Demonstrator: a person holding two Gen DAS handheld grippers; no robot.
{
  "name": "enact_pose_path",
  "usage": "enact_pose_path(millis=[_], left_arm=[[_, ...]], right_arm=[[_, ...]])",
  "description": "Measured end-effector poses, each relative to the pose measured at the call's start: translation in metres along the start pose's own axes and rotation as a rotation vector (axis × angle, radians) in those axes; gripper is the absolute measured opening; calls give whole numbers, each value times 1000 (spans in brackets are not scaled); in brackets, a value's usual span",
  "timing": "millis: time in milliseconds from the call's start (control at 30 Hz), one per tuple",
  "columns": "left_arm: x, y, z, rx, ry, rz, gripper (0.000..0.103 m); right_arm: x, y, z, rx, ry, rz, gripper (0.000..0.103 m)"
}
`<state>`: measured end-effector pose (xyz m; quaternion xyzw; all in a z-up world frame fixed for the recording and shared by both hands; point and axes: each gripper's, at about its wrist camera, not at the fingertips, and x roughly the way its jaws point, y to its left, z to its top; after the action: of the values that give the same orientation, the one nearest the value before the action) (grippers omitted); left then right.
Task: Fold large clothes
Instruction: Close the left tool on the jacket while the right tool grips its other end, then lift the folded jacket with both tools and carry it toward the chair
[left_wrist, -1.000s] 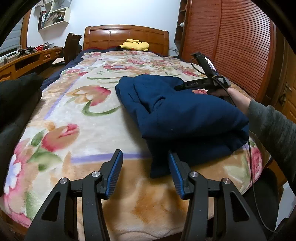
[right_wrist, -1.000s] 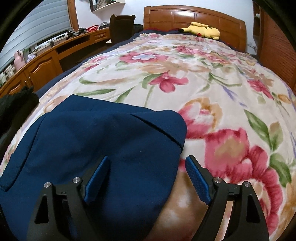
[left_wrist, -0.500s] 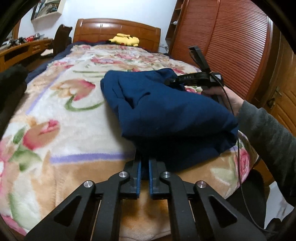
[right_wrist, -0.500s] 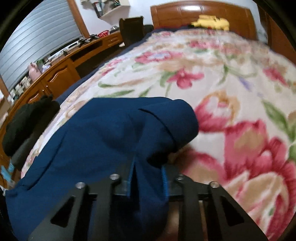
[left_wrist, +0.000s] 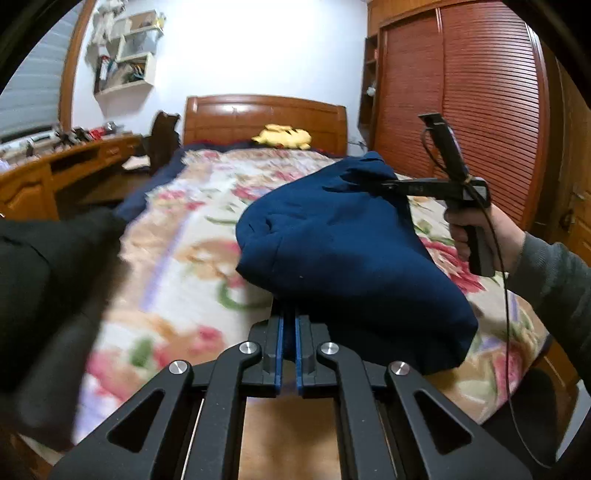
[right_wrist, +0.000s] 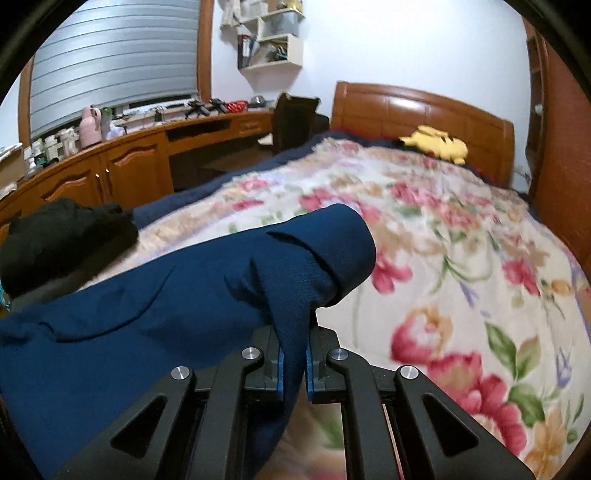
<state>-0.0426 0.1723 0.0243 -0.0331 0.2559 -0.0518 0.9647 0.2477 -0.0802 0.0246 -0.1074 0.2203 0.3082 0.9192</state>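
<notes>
A folded navy blue garment (left_wrist: 343, 251) hangs lifted off the flowered bed blanket (left_wrist: 177, 258), held at two edges. My left gripper (left_wrist: 289, 317) is shut on its near edge, with the cloth pinched between the blue pads. In the left wrist view my right gripper (left_wrist: 373, 182) grips the garment's far right side, with a hand (left_wrist: 476, 229) on its handle. In the right wrist view the right gripper (right_wrist: 293, 332) has a fold of the navy garment (right_wrist: 166, 295) between its pads, and its jaws are closing on it.
A pile of black clothes (left_wrist: 44, 277) lies at the bed's left edge, also seen as black clothes (right_wrist: 62, 236). A yellow plush toy (left_wrist: 282, 136) rests by the headboard. A wooden desk (right_wrist: 110, 162) runs along the left and a slatted wardrobe (left_wrist: 461, 92) along the right.
Both grippers went from open to shut on the navy garment's edges. They then rose, lifting the garment off the blanket.
</notes>
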Motion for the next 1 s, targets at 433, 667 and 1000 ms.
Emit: enact_pose_path(millis=[433, 667, 1000], left_arm=[[-55, 139, 67, 47, -92, 330, 5], [-96, 221, 65, -17, -95, 513, 5], [-111, 312, 1, -188, 11, 666, 5]], right_arm=[[15, 120, 102, -161, -113, 53, 7], [52, 206, 143, -256, -153, 119, 7], [127, 275, 130, -268, -135, 250, 8]])
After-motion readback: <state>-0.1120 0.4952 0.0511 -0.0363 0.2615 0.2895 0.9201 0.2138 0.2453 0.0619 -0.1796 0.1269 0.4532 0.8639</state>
